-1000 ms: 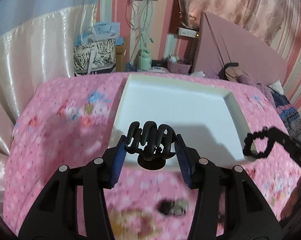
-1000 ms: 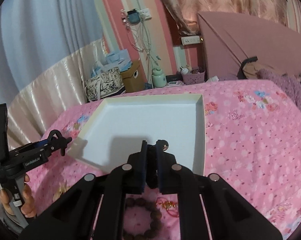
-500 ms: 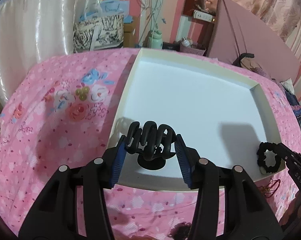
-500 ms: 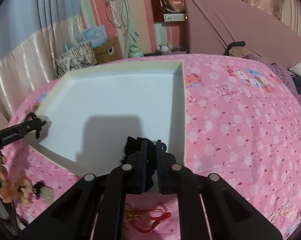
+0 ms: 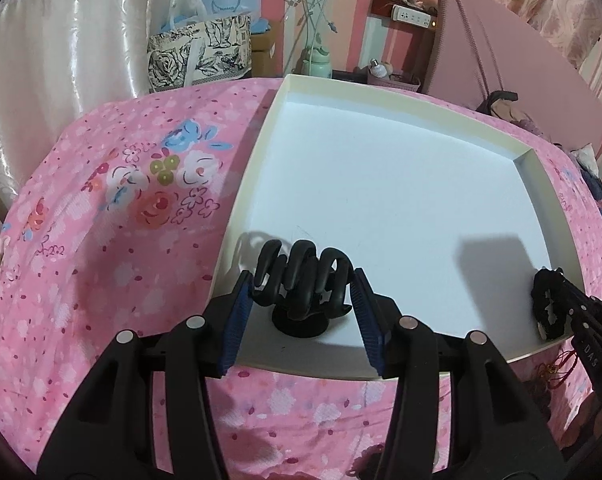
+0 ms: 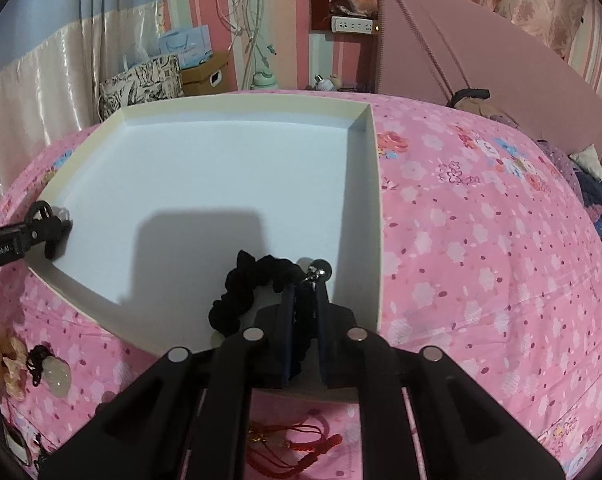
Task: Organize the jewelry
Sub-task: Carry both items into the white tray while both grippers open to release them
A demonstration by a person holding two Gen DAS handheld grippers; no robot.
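Note:
A white tray [image 5: 261, 136] lies on a pink flowered bedspread. My left gripper [image 5: 301, 296] is shut on a black claw hair clip [image 5: 301, 276] and holds it over the tray's near left corner. My right gripper [image 6: 303, 300] is shut on a black scrunchie [image 6: 241, 292] with a small metal charm [image 6: 321, 270], low over the tray's near right corner [image 6: 375, 240]. The scrunchie [image 5: 547, 304] and right gripper also show at the right edge of the left wrist view. The left gripper with the clip [image 6: 45, 226] shows at the left of the right wrist view.
On the bedspread in front of the tray lie a red cord bracelet [image 6: 297, 444], a pale stone pendant on black cord [image 6: 55, 372] and a tan flower piece [image 6: 5, 364]. A patterned bag [image 5: 199, 52], boxes, cables and a pink headboard [image 6: 461, 52] stand behind the bed.
Both grippers moved forward and down, from in front of the tray to over its near corners, carrying the clip and the scrunchie. The scrunchie now hangs out over the tray floor.

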